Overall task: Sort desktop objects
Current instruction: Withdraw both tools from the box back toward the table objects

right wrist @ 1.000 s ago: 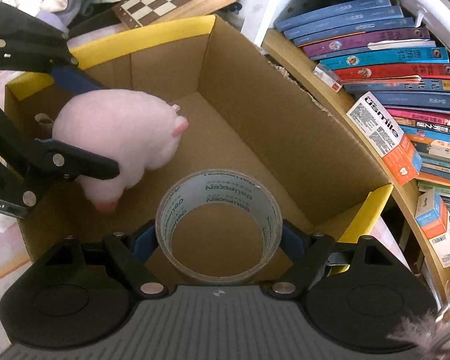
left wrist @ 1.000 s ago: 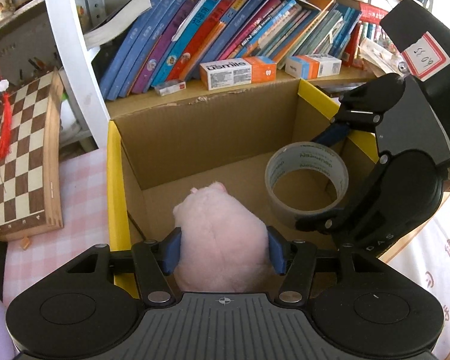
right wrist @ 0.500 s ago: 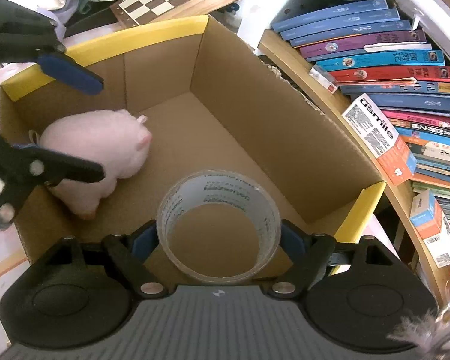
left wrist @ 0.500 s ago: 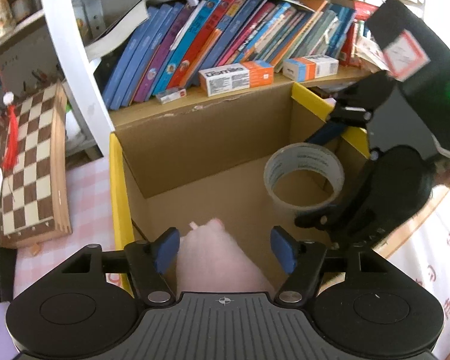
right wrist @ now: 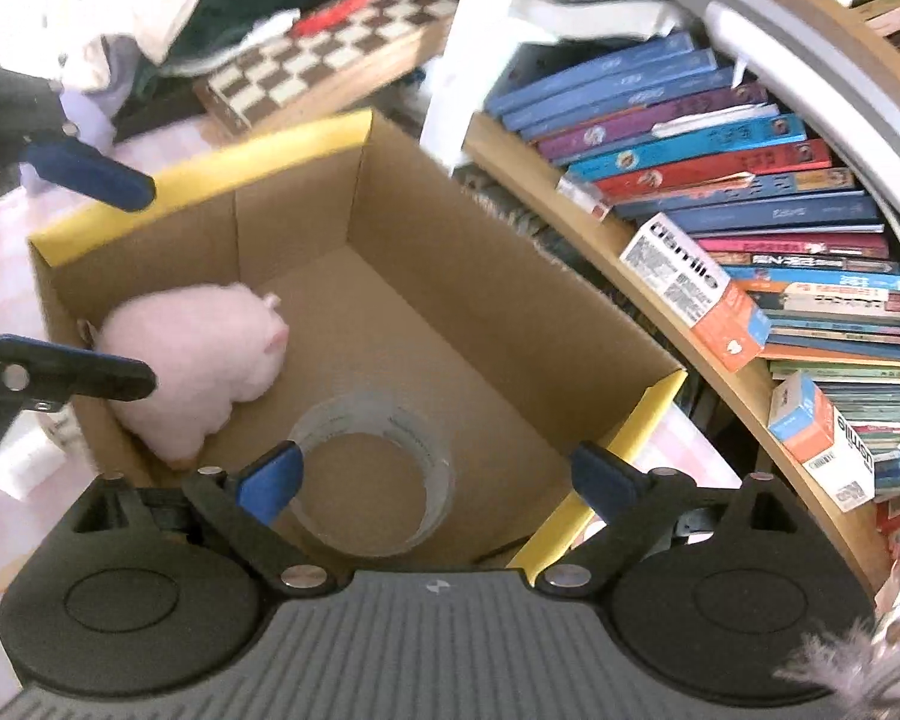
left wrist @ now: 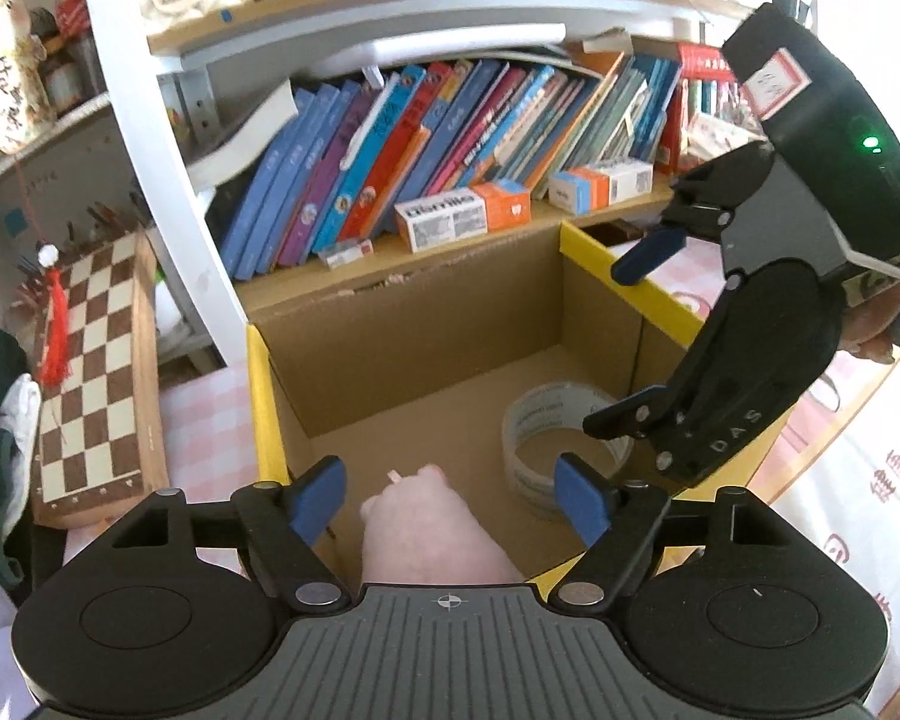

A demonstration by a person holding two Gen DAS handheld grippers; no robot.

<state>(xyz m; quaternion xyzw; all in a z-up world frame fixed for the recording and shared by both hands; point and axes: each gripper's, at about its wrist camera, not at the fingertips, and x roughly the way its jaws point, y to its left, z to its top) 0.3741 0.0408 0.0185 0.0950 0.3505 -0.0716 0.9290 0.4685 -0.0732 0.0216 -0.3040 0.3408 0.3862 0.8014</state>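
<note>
A cardboard box (left wrist: pixel 426 324) with yellow rim edges stands before a bookshelf; it also shows in the right wrist view (right wrist: pixel 480 276). A pink plush pig (left wrist: pixel 432 534) lies on the box floor near its left wall, also in the right wrist view (right wrist: pixel 198 360). A clear tape roll (left wrist: pixel 546 438) lies flat on the floor beside it, also in the right wrist view (right wrist: pixel 372 474). My left gripper (left wrist: pixel 450 495) is open and empty above the pig. My right gripper (right wrist: pixel 435 474) is open and empty above the tape roll; in the left wrist view it (left wrist: pixel 636 336) hangs over the box's right wall.
A shelf of leaning books (left wrist: pixel 438 132) and small cartons (left wrist: pixel 462 216) stands behind the box. A folded chessboard (left wrist: pixel 96 372) leans at the left. Clothes (right wrist: pixel 150 12) lie beyond the chessboard. A pink checked cloth (left wrist: pixel 204 414) covers the table.
Both grippers opened and lifted back. The pig dropped from the left gripper onto the box floor. The tape roll left the right gripper and now lies flat in the box.
</note>
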